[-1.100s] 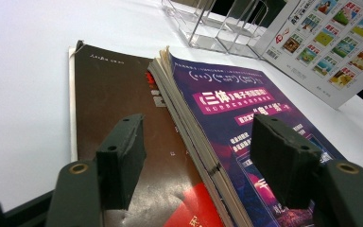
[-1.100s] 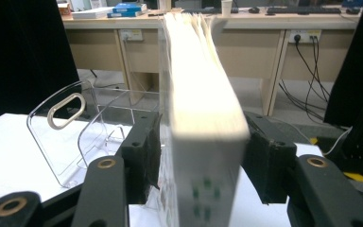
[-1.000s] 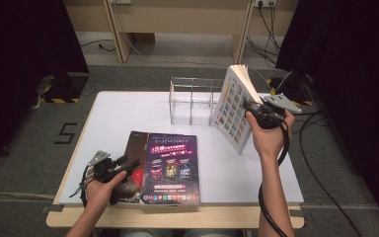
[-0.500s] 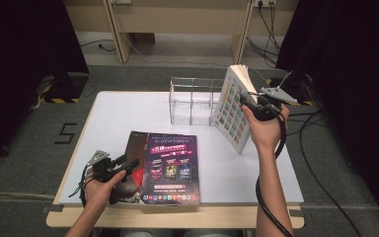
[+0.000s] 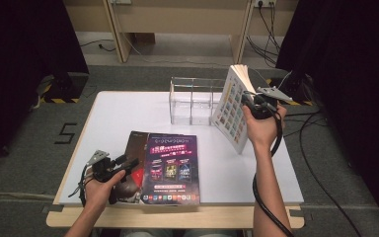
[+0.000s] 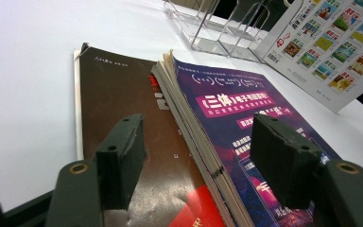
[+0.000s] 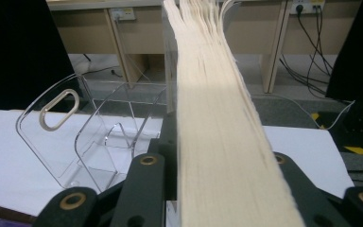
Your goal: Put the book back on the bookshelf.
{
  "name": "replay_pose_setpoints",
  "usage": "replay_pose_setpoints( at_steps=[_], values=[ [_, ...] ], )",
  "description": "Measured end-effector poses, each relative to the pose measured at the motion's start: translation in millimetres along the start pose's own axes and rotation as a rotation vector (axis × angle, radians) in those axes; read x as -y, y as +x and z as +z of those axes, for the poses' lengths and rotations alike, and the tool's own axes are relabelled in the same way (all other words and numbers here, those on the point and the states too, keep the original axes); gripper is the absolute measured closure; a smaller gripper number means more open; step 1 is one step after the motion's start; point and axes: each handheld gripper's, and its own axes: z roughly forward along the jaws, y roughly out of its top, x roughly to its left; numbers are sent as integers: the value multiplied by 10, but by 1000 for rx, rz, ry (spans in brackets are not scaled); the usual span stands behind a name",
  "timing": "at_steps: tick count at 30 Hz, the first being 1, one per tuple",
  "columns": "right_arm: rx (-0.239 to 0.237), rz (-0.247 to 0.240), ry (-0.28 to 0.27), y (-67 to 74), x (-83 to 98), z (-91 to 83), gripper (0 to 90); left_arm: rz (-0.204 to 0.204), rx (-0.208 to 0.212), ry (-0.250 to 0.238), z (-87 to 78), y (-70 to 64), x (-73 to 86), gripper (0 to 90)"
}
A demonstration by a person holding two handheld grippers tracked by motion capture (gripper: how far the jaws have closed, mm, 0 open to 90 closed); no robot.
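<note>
Jaws of right gripper [image 5: 250,102] just closed, clamped on book [image 5: 233,106], left gripper [image 6: 203,156] apart.

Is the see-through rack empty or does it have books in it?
Empty. The rack has bare slots; one book is held beside it and two magazines lie flat.

Thick book [image 5: 233,109] tilted upright, beside clear rack [image 5: 191,101].

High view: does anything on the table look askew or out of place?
Nothing damaged or spilled. The purple magazine lies askew across the brown book, and the right gripper holds a picture-grid book tilted beside the clear rack.
</note>
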Motion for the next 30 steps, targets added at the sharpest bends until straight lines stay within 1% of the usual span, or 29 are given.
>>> replay_pose_setpoints(
  at_steps=[2, 4, 5, 9, 12, 14, 18, 23, 25, 26, 30],
  values=[
    [2, -4, -12, 14, 13, -3, 736, 0, 1, 0, 0, 0, 1, 354],
    [-1, 5, -21, 13, 21, -5, 737, -1, 0, 1, 0, 1, 1, 354],
    [-5, 19, -35, 12, 26, -9, 738, -2, 0, 1, 2, 3, 1, 354],
    [0, 18, -63, 25, 36, 5, 740, -3, -1, 0, -1, 5, -2, 354],
    [2, 14, -67, 39, 35, 13, 740, -5, -3, 2, 0, 15, -1, 354],
    [3, 20, -71, 48, 21, 20, 741, -7, -3, 1, 0, 16, 1, 354],
    [17, 12, -88, 64, -6, 33, 741, -5, -2, -1, -5, 17, -4, 354],
    [19, 23, -104, 68, -57, 45, 742, -8, -3, -1, -2, 22, -4, 354],
    [21, 23, -117, 82, -123, 69, 742, -7, -3, -2, -1, 19, -2, 354],
    [21, 23, -117, 82, -123, 69, 742, -7, -2, -2, -1, 18, -3, 354],
    [27, 26, -137, 109, -235, 162, 741, -8, -3, -5, -3, 19, -6, 353]
  ],
)
